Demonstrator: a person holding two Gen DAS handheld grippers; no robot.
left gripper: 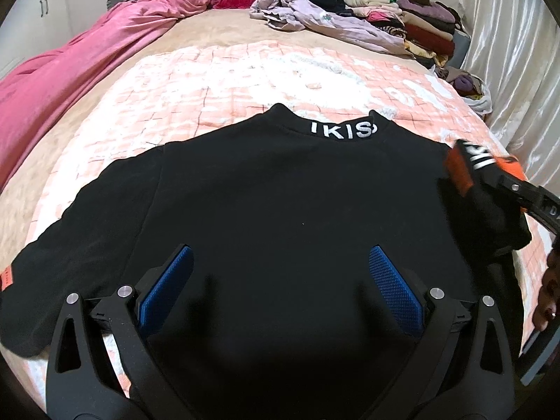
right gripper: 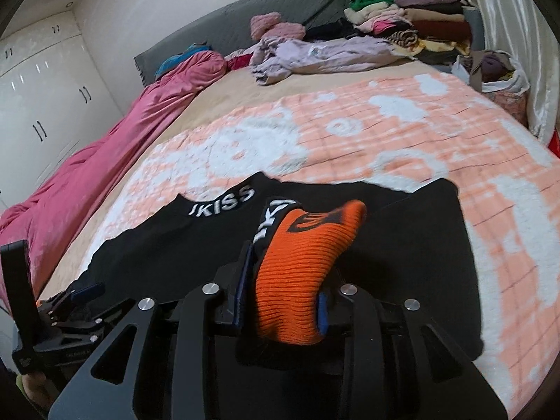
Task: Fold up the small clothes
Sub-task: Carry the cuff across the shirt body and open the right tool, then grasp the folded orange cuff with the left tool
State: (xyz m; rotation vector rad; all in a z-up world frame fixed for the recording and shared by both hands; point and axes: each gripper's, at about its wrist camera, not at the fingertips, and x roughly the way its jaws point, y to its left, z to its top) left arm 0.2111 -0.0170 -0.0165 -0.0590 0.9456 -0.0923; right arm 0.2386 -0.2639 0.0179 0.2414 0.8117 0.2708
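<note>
A small black sweatshirt (left gripper: 280,192) with white collar lettering lies flat, collar away from me, on the peach blanket (left gripper: 245,77). My left gripper (left gripper: 280,266) is open above the shirt's lower middle, its blue pads (left gripper: 168,280) spread wide. My right gripper (right gripper: 285,280) is shut on the orange ribbed cuff (right gripper: 297,273) of the right sleeve and holds it lifted over the shirt body (right gripper: 168,245). In the left wrist view the right gripper (left gripper: 490,171) shows at the right edge with the cuff (left gripper: 462,171). The left sleeve (left gripper: 52,262) lies spread out to the left.
A pink duvet (left gripper: 70,70) runs along the bed's left side. Crumpled lilac clothes (left gripper: 315,14) and a stack of folded clothes (left gripper: 402,10) sit at the far end. A shiny curtain (left gripper: 518,52) hangs on the right. White wardrobes (right gripper: 42,87) stand on the left.
</note>
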